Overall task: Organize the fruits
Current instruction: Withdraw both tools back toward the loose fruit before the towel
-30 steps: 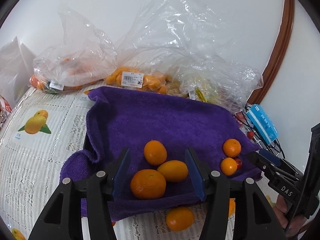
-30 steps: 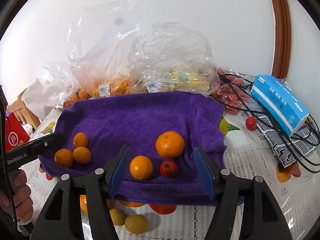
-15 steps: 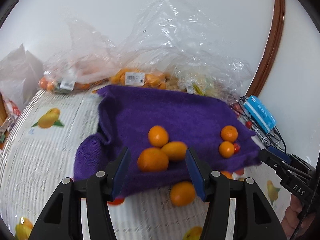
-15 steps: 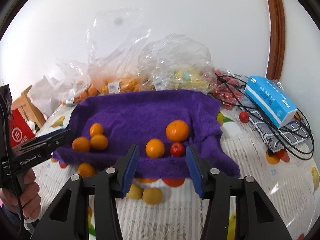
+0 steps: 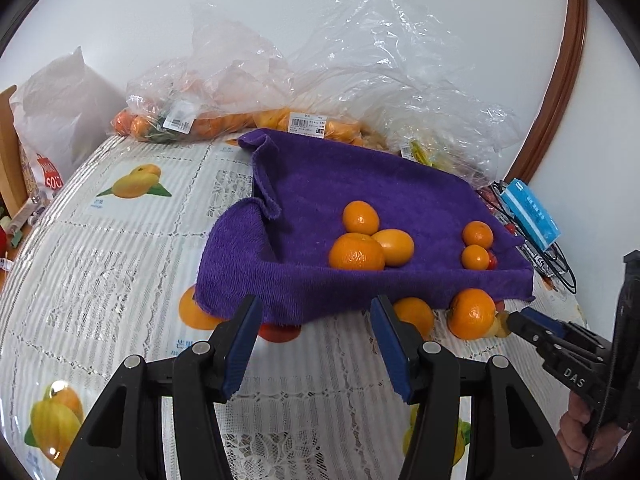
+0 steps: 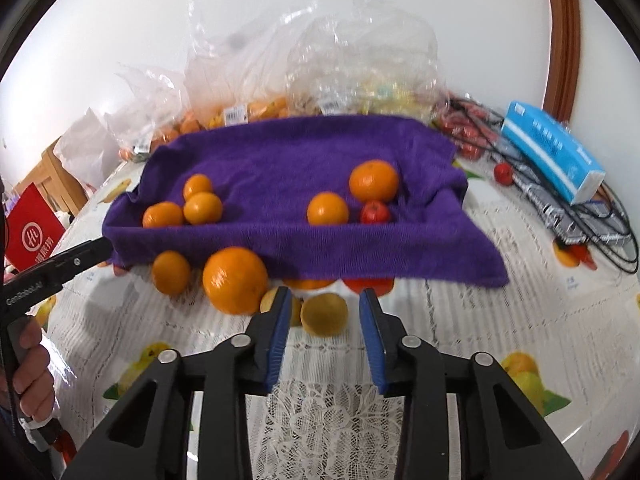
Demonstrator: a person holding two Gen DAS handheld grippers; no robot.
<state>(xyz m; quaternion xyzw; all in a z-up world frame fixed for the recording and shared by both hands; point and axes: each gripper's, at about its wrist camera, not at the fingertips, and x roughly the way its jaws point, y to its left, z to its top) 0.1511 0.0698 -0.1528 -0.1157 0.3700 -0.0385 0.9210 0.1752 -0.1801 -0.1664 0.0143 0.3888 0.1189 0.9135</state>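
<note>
Oranges [image 6: 202, 208] and a red fruit [image 6: 375, 212] sit on the purple towel [image 6: 288, 160], several fruits [image 6: 234, 280] remain on the bench [image 6: 520, 300]; right claw [image 6: 325, 322] has been narrowing, empty, around a yellow fruit [image 6: 325, 314], left claw [image 5: 316, 344] apart, empty.

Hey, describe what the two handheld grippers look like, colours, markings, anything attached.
Both are black plastic. The left gripper and the right gripper each carry ribbed blue pads on their fingers and silver pivot screws. Seen side-on, the right gripper reads "DAS" in white, the left "GenRobot.AI". A thin black cable hangs by each hand.
</note>
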